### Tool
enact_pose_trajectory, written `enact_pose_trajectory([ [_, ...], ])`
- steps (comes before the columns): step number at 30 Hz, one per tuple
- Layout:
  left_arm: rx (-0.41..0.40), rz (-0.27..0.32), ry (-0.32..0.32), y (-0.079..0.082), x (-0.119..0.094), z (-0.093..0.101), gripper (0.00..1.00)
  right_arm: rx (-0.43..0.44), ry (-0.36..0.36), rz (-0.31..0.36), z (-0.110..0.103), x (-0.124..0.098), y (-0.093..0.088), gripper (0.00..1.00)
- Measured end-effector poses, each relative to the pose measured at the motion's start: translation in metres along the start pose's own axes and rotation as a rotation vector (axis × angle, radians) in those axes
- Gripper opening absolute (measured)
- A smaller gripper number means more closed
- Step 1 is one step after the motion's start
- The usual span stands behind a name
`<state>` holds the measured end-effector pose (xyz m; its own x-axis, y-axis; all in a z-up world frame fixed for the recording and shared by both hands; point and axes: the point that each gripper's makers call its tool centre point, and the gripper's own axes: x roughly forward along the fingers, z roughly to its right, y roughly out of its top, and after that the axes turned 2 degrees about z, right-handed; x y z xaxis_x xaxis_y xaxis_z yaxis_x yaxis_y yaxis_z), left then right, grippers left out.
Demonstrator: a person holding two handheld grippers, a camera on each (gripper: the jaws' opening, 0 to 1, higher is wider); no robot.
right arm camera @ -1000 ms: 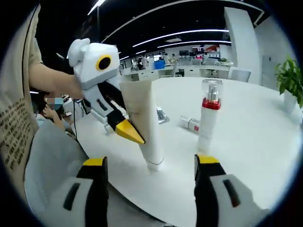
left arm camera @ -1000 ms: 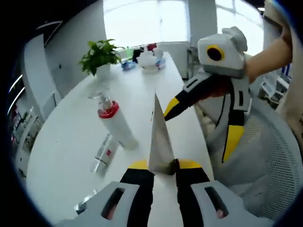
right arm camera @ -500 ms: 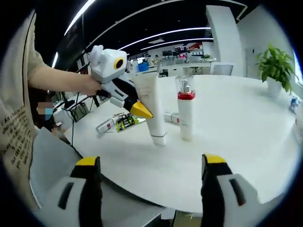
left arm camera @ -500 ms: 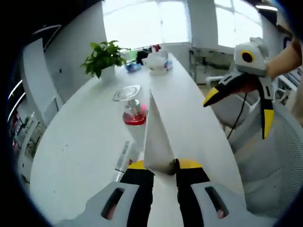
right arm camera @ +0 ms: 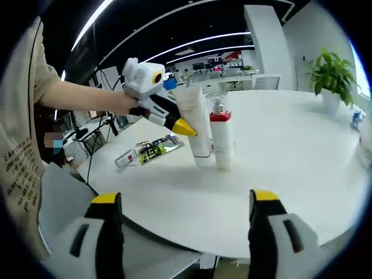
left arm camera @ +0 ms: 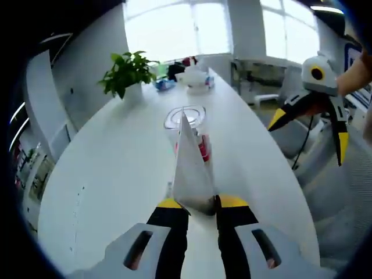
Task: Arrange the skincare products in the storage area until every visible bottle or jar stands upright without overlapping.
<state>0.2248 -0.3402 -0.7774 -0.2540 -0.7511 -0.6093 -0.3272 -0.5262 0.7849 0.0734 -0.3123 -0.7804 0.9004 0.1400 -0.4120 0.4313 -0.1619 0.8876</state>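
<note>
A white surface [right arm camera: 302, 168] carries the skincare products. In the right gripper view, a white tube [right arm camera: 195, 128] stands cap-down near centre, with the left hand-held gripper [right arm camera: 185, 126], coming in from 9 o'clock, clamped on its flat upper end. Just beside the tube at 3 o'clock stands a pump bottle [right arm camera: 221, 139] with a white body, a red band and a clear cap over its pump. Whether the 2 touch cannot be told. At 8 o'clock of the tube, 2 more items lie flat: a small clear bottle [right arm camera: 126, 157] with a red label and a green-printed tube [right arm camera: 156, 150]. The right hand-held gripper [right arm camera: 186, 200] hangs with its jaws wide apart, holding nothing, short of the surface's near edge.

In the left gripper view, the tube's crimped end rises from the closed jaws, hiding most of the pump bottle behind it. Farther along, a potted plant [left arm camera: 127, 72] stands at 11 o'clock and a cluster of small items [left arm camera: 189, 74] at 12 o'clock. The right hand-held gripper enters at 3 o'clock.
</note>
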Motion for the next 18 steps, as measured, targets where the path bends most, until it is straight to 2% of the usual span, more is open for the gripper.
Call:
enact_pose_trajectory([
  [10,0.005,-0.018,-0.019,-0.0028,0.0029,-0.0002,0.15,0.010,0.000,-0.008,0.0014,0.0013,-0.0011,0.91],
  [18,-0.028,-0.014,-0.025,-0.0023,0.0024,0.0021,0.19,0.011,0.005,-0.005,-0.0006,0.0019,0.0003,0.91],
])
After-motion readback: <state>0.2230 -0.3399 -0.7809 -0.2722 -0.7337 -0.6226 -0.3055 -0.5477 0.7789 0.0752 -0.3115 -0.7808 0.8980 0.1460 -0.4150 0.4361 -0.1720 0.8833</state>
